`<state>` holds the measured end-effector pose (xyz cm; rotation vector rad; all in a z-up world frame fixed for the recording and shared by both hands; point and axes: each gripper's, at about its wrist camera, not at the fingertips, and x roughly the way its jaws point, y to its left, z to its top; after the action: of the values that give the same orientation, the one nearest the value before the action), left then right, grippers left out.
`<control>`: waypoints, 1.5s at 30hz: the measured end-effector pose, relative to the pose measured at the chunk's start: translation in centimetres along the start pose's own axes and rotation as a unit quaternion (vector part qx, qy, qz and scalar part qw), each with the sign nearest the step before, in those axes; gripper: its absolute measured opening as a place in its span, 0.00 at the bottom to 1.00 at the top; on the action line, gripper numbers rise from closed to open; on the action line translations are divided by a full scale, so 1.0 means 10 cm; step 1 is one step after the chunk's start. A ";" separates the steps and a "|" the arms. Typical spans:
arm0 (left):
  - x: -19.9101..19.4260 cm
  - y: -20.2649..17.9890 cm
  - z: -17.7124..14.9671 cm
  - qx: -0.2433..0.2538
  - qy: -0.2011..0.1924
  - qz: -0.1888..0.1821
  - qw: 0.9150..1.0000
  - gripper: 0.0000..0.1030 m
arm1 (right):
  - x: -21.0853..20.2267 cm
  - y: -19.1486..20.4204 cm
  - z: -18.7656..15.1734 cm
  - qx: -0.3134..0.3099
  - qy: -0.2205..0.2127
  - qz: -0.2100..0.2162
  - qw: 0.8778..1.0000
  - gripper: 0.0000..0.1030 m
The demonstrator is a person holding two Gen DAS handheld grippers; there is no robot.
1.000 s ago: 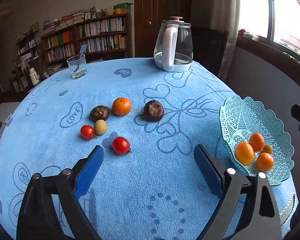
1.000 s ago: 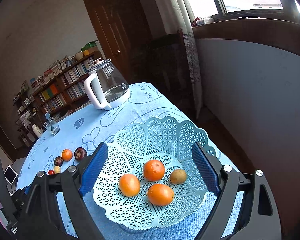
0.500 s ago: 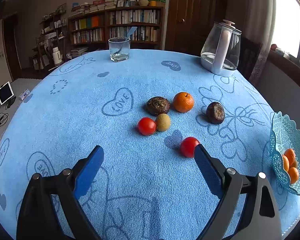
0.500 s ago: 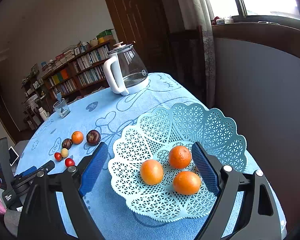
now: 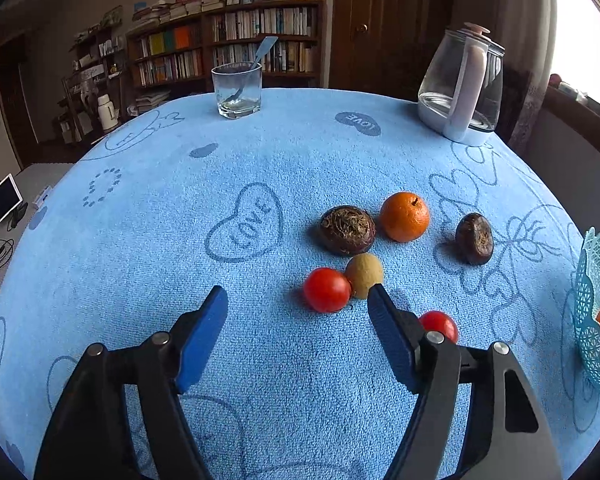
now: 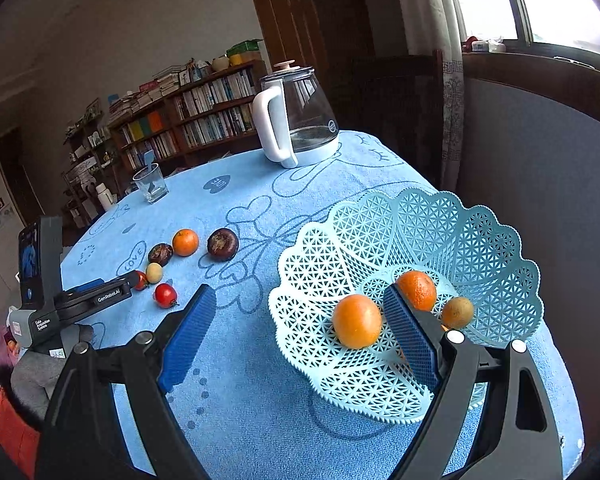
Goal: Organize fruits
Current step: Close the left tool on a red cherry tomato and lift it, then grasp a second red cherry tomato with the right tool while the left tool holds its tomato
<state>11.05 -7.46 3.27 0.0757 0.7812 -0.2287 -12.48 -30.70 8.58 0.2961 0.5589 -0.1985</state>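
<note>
just short of the left gripper [image 5: 296, 304], jaws closing on nothing, sits a cherry tomato [image 5: 327, 289] touching a tan longan [image 5: 364, 275]. a careless pinch could knock the longan rolling. right gripper [image 6: 300, 320] hangs unclenched, empty, beside the basket [image 6: 480, 240].

Two tomatoes [image 5: 326, 289] [image 5: 440, 324], two dark chestnut-looking things [image 5: 347, 230] [image 5: 474, 238], one loose orange [image 5: 404, 216], one tan fruit [image 5: 364, 274], one basket [image 6: 496, 240], a kettle [image 5: 460, 88] and a glass [image 5: 237, 90].

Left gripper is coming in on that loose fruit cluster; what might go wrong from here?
1. The left gripper's jaws are closing with nothing between them; the near tomato touches the small tan fruit, so a finger may knock either away.
2. The second tomato lies just outside the right finger and could get nudged.
</note>
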 end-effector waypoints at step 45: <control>-0.08 0.73 -0.04 -0.128 -0.031 -0.051 0.990 0.28 | 1.55 1.47 -0.02 -0.090 0.155 0.070 0.981 0.46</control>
<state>11.95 -0.21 3.40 -0.2147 0.7468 -0.2251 4.16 -18.39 3.17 0.1899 0.8551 0.0366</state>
